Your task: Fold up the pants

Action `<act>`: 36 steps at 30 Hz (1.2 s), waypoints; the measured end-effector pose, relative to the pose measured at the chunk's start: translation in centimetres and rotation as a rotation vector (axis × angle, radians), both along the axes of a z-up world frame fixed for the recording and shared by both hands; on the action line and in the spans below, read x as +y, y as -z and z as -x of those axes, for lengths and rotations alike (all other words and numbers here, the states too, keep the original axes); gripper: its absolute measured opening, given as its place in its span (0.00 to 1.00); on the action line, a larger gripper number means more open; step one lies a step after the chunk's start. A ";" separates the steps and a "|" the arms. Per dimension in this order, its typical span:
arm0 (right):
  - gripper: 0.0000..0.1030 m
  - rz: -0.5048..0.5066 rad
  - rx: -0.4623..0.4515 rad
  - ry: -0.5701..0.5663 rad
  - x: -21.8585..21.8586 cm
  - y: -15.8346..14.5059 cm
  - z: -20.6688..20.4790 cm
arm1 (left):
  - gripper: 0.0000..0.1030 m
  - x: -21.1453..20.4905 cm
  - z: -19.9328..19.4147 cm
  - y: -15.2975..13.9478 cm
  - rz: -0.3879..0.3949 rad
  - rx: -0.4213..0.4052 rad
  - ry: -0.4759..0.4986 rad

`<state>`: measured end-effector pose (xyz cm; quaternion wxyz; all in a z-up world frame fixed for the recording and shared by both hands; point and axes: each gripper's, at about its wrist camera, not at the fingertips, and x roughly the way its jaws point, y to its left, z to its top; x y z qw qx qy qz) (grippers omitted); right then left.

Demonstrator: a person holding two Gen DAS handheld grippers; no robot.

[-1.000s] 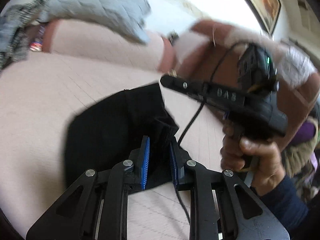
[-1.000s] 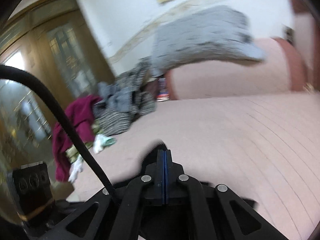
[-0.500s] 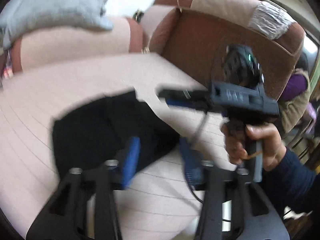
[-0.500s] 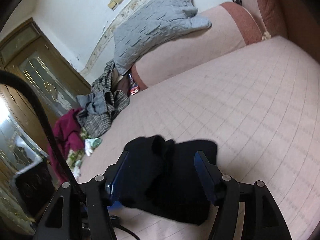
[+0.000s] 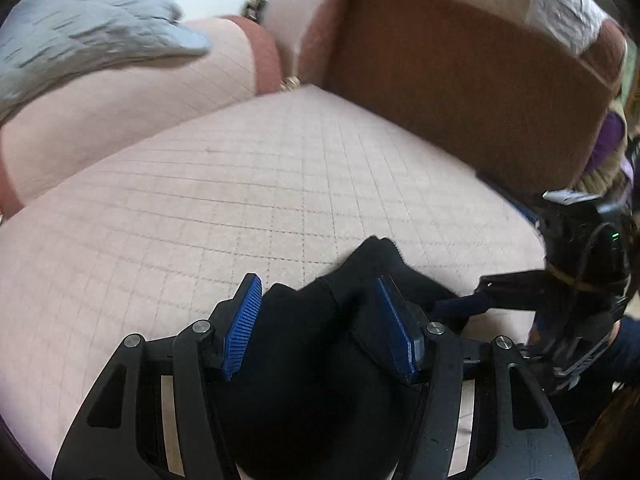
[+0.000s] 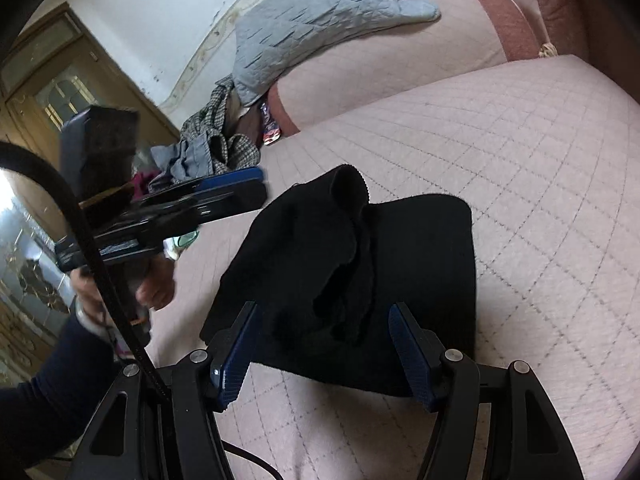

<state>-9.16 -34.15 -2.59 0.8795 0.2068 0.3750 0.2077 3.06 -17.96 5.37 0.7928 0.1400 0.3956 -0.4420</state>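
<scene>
Right wrist view shows the black pants [image 6: 360,272] lying as a compact folded bundle on the pink quilted sofa seat [image 6: 540,152], a bunched flap rising on its left half, so I judge the fold nearly complete. My right gripper [image 6: 324,344] hangs just near of the bundle with its jaws spread wide and holding nothing, placed to pinch or flatten that loose flap. My left gripper [image 5: 320,328] is likewise parted, straddling the cloth from the other side without clamping it.
</scene>
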 end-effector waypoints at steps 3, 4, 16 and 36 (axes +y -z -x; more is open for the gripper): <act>0.62 0.009 -0.003 0.011 0.1 0.3 0.0 | 0.57 -1.1 -0.8 1.5 -0.042 0.021 0.066; 0.62 0.010 -0.007 0.017 0.1 0.4 0.0 | 0.57 -1.5 -0.9 2.0 -0.057 0.035 0.080; 0.10 -0.005 -0.079 0.049 -0.5 -1.2 -0.9 | 0.27 -3.2 1.4 0.4 -0.020 -0.044 0.076; 0.09 0.157 -0.034 0.172 -5.4 -1.3 1.5 | 0.37 -7.4 2.2 0.9 0.005 -0.060 -0.046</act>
